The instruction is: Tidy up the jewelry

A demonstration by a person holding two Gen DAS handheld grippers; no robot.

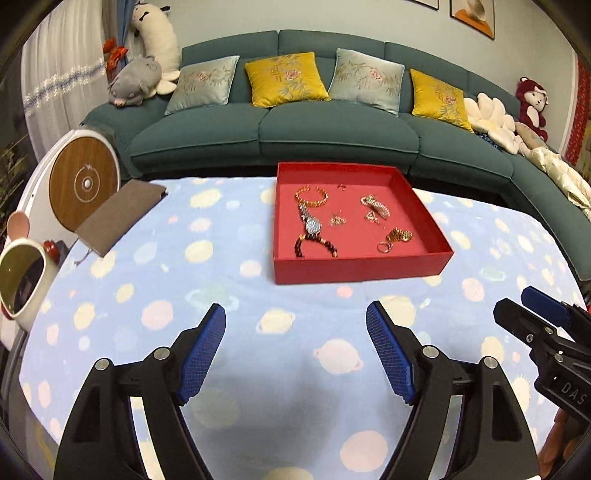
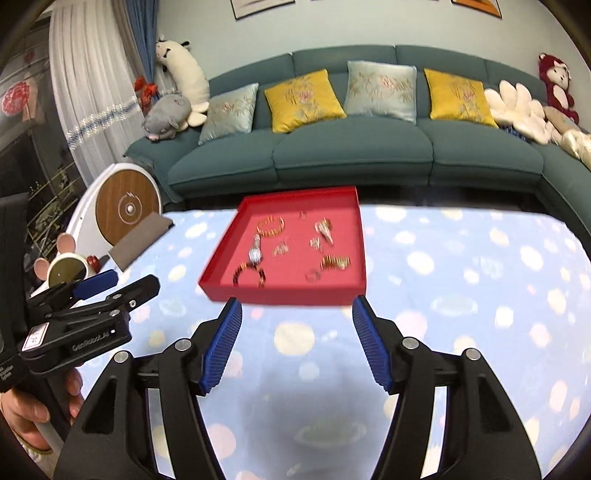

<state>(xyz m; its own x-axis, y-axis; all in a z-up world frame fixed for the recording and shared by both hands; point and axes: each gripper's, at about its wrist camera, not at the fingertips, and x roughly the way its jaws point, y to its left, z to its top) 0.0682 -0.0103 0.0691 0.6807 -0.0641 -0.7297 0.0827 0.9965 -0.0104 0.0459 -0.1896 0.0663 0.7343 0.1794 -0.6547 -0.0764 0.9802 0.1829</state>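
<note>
Your left gripper (image 1: pixel 295 325) gaping wide and empty, right gripper (image 2: pixel 297 317) likewise, red tray (image 1: pixel 354 264) of jewelry (image 1: pixel 314 223) sitting at twelve o'clock beyond both.

I see a teal sectional sofa (image 1: pixel 332 125) along a pale wall (image 1: pixel 295 16), yellow and blue cushions on it. White curtain (image 1: pixel 62 85) at left; framed pictures (image 1: pixel 472 14) above.

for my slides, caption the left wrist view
Open left claw above patterned blanket, facing red tray of jewelry.
</note>
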